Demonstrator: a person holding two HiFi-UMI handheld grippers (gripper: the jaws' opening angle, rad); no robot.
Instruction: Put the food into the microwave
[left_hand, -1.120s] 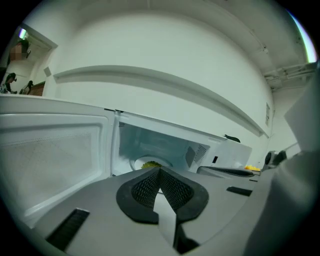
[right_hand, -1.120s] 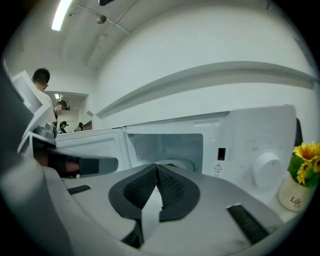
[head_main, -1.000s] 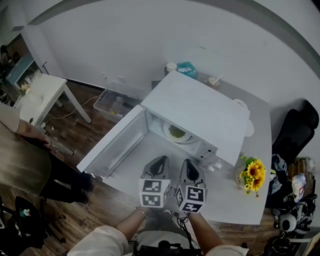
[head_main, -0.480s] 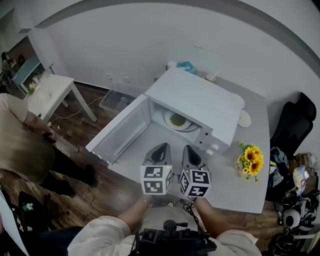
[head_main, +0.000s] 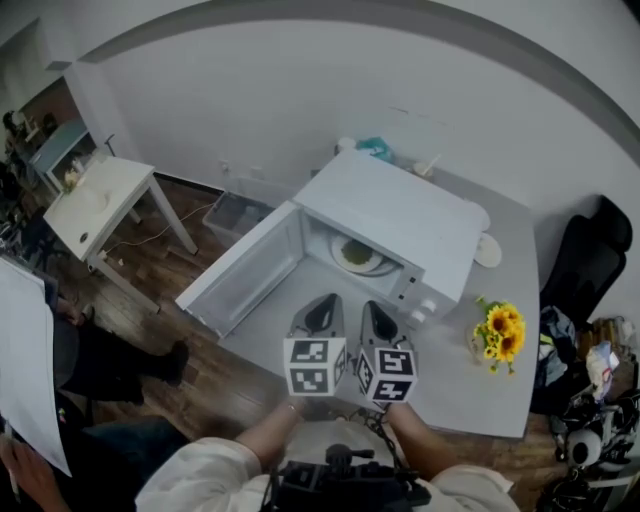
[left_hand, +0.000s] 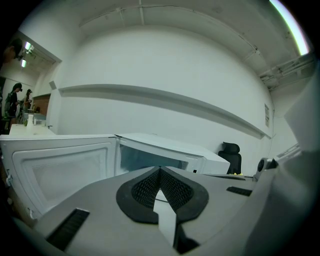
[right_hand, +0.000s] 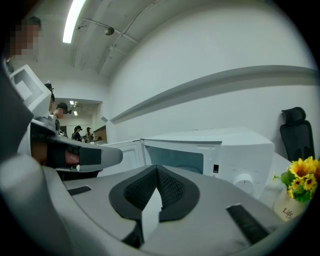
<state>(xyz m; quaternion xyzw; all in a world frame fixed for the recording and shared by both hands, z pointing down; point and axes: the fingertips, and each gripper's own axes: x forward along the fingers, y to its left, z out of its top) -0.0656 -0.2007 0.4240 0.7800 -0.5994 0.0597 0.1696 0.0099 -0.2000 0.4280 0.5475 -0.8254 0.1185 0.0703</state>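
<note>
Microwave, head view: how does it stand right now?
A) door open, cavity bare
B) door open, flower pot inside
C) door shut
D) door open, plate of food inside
D: the door of the microwave is swung open to the left, and a plate with greenish food sits in the cavity.

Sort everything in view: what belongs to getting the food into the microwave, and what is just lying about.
For the job: microwave, its open door, plate of greenish food already inside it.

Lying about: sunflowers in a pot, small white dish beside the microwave, teal pack behind it, clear bin on the floor, white side table, black chair.
</note>
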